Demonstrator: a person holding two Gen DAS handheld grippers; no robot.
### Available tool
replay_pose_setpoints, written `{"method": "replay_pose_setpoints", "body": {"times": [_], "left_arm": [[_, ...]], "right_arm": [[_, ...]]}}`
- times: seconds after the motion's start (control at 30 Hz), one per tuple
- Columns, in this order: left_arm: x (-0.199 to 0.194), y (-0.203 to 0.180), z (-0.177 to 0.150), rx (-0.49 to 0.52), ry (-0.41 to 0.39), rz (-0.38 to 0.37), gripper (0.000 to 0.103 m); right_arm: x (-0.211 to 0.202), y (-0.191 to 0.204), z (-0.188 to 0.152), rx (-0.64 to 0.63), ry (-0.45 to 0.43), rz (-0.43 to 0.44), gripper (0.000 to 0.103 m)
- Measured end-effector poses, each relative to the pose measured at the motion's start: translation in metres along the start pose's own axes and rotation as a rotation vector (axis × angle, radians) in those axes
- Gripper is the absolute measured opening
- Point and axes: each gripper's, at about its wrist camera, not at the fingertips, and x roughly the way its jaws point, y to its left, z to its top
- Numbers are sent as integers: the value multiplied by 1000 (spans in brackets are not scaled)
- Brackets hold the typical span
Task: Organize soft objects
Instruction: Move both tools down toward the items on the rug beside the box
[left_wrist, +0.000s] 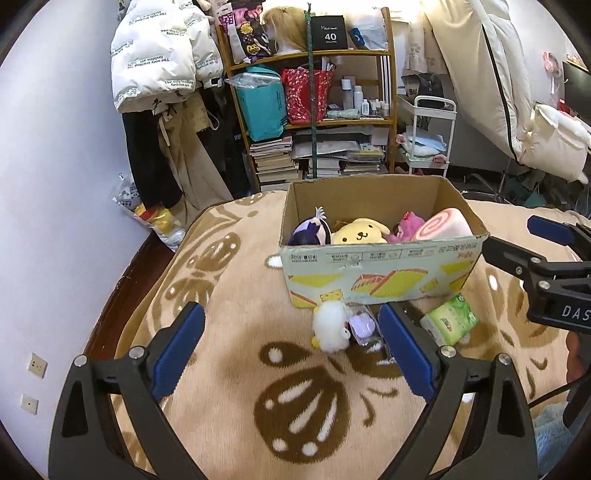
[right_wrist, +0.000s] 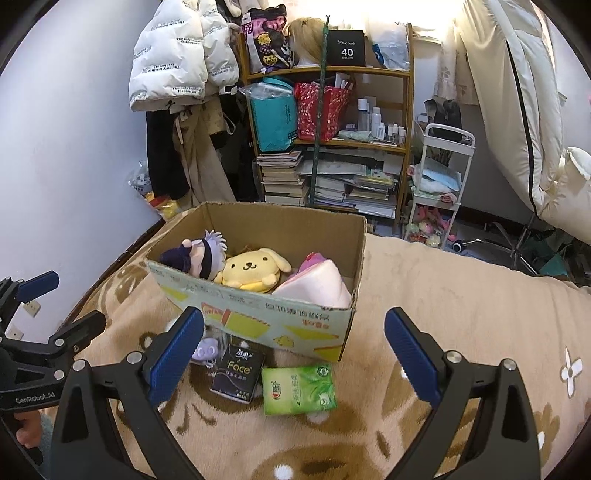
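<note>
A cardboard box (left_wrist: 384, 269) stands on the bed and holds a purple-haired doll (left_wrist: 310, 232), a yellow dog plush (left_wrist: 360, 232), a pink plush (left_wrist: 408, 223) and a pink swirl roll cushion (left_wrist: 443, 223). In front of it lie a white fluffy plush (left_wrist: 330, 326), a small purple toy (left_wrist: 364, 325) and a green tissue pack (left_wrist: 450, 319). My left gripper (left_wrist: 291, 350) is open and empty, just short of the white plush. My right gripper (right_wrist: 295, 360) is open and empty above a black tissue pack (right_wrist: 238, 373) and the green pack (right_wrist: 299, 384); the box (right_wrist: 266, 314) lies beyond.
The bed carries a beige blanket with brown patterns (left_wrist: 258, 387). Its left edge drops to the floor by the wall (left_wrist: 55, 184). Behind stand a bamboo shelf with books and bags (left_wrist: 314, 110), hanging coats (left_wrist: 162, 66) and a white cart (left_wrist: 428, 133).
</note>
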Motion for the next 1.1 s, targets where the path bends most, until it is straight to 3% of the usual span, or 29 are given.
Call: {"method": "replay_pose_setpoints", "body": {"times": [0.67, 1.1], "left_arm": [[34, -10, -6, 7, 106, -26, 94], [83, -10, -11, -14, 221, 18, 94]], "right_arm": [[32, -4, -11, 33, 99, -22, 103], [62, -17, -18, 97, 182, -25, 103]]}}
